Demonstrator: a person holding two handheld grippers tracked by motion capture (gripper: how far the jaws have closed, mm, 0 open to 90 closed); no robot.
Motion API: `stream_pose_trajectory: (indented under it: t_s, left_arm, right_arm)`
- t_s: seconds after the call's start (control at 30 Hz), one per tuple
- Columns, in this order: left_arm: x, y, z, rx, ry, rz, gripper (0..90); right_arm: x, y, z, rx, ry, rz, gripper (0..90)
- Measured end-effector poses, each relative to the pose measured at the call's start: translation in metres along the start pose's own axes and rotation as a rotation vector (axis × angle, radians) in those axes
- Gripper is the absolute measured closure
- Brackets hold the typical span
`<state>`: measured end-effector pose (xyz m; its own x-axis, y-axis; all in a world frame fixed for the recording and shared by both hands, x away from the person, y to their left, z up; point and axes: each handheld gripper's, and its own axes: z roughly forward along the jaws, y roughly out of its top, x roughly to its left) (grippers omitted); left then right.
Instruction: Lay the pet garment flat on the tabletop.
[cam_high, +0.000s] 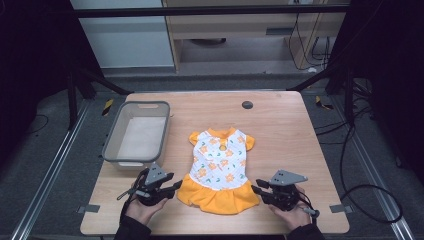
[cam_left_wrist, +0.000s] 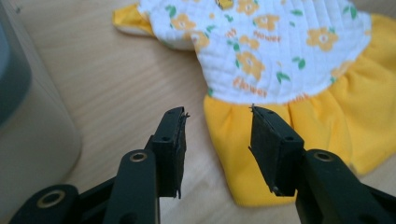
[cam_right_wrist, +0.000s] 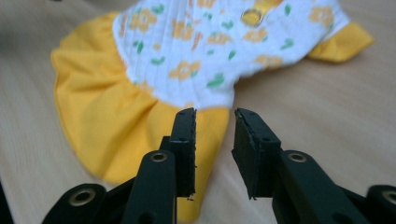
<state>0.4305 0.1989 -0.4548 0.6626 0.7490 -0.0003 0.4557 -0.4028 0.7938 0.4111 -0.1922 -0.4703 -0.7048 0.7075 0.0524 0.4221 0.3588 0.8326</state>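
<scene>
A small dress (cam_high: 220, 167) lies flat on the wooden table (cam_high: 285, 135), its white flowered top toward the far side and its orange skirt toward me. My left gripper (cam_high: 176, 187) hovers just off the skirt's left corner, jaws open and nothing between the pads. In the left gripper view the gripper (cam_left_wrist: 217, 126) points over the edge of the dress (cam_left_wrist: 271, 51). My right gripper (cam_high: 255, 189) sits off the skirt's right corner, also open and empty. In the right gripper view the gripper (cam_right_wrist: 215, 126) faces the hem of the dress (cam_right_wrist: 187, 56).
A grey plastic basket (cam_high: 112, 142) stands at the table's left, just beyond my left hand, and its wall (cam_left_wrist: 28, 130) is close in the left gripper view. A round black grommet (cam_high: 247, 105) is set near the far edge. Cables lie on the floor at the right.
</scene>
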Motion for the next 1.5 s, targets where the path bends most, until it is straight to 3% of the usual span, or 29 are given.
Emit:
stream_pose_trajectory:
  t_s: [0.17, 0.2, 0.23, 0.27, 0.3, 0.33, 0.37, 0.4, 0.43, 0.47, 0.5, 0.53, 0.57, 0.6, 0.67, 1.03, 1.1, 1.23, 1.37, 1.5]
  left_arm:
    - [-0.001, 0.022, 0.017, -0.026, 0.012, 0.017, 59.9]
    - [-0.002, 0.034, 0.029, -0.027, 0.015, 0.011, 61.2]
    - [-0.002, 0.034, 0.029, -0.027, 0.015, 0.011, 63.0]
    - [-0.003, 0.044, 0.043, -0.041, 0.014, 0.007, 65.6]
    - [-0.003, 0.044, 0.043, -0.041, 0.014, 0.007, 67.8]
    - [-0.004, 0.049, 0.052, -0.035, 0.016, 0.014, 69.4]
    - [-0.005, 0.051, 0.058, -0.029, 0.014, 0.018, 69.4]
    - [-0.006, 0.053, 0.074, -0.014, 0.011, 0.038, 72.0]
    - [-0.006, 0.053, 0.074, -0.014, 0.011, 0.038, 72.5]
    - [-0.004, 0.050, 0.089, 0.034, 0.006, 0.041, 72.6]
    - [-0.004, 0.050, 0.089, 0.034, 0.006, 0.041, 73.1]
    - [-0.002, 0.044, 0.101, 0.094, 0.012, 0.043, 73.2]
    - [-0.002, 0.044, 0.101, 0.094, 0.012, 0.043, 73.4]
    - [0.000, 0.037, 0.106, 0.130, 0.008, 0.038, 73.4]
    - [0.002, 0.031, 0.108, 0.128, 0.002, 0.027, 73.2]
    - [-0.005, 0.026, 0.104, 0.114, 0.006, 0.018, 72.3]
    - [-0.006, 0.027, 0.104, 0.115, 0.019, 0.028, 69.4]
    - [-0.003, 0.029, 0.099, 0.106, 0.022, 0.009, 61.7]
    - [-0.001, 0.034, 0.085, 0.058, 0.013, -0.003, 58.1]
    - [-0.005, 0.032, 0.068, 0.039, -0.006, 0.023, 52.8]
  right_arm:
    - [-0.008, 0.019, 0.017, -0.057, -0.007, 0.024, 80.2]
    - [-0.010, 0.022, 0.022, -0.059, -0.011, 0.024, 81.7]
    - [-0.010, 0.022, 0.022, -0.059, -0.011, 0.024, 81.7]
    - [-0.013, 0.026, 0.033, -0.060, -0.011, 0.031, 85.0]
    - [-0.013, 0.026, 0.033, -0.060, -0.011, 0.031, 85.0]
    - [-0.016, 0.029, 0.047, -0.049, -0.005, 0.033, 86.4]
    - [-0.016, 0.029, 0.047, -0.049, -0.005, 0.033, 86.4]
    - [-0.016, 0.029, 0.057, -0.024, -0.002, 0.027, 86.8]
    - [-0.016, 0.029, 0.057, -0.024, -0.002, 0.027, 86.8]
    - [-0.015, 0.027, 0.068, 0.005, 0.010, 0.014, 86.7]
    - [-0.015, 0.027, 0.068, 0.005, 0.010, 0.014, 86.7]
    - [-0.012, 0.023, 0.075, 0.060, 0.005, -0.017, 86.1]
    - [-0.012, 0.023, 0.075, 0.060, 0.005, -0.017, 86.1]
    - [-0.011, 0.018, 0.079, 0.096, -0.004, -0.038, 85.9]
    - [-0.012, 0.014, 0.080, 0.120, -0.004, -0.029, 85.9]
    - [-0.018, 0.013, 0.079, 0.137, -0.030, -0.004, 85.7]
    - [-0.018, 0.012, 0.078, 0.132, -0.030, -0.011, 85.2]
    - [-0.017, 0.013, 0.076, 0.130, -0.032, -0.010, 82.8]
    - [-0.018, 0.018, 0.064, 0.074, -0.035, 0.000, 81.9]
    - [-0.026, 0.019, 0.046, 0.024, -0.064, 0.022, 79.6]
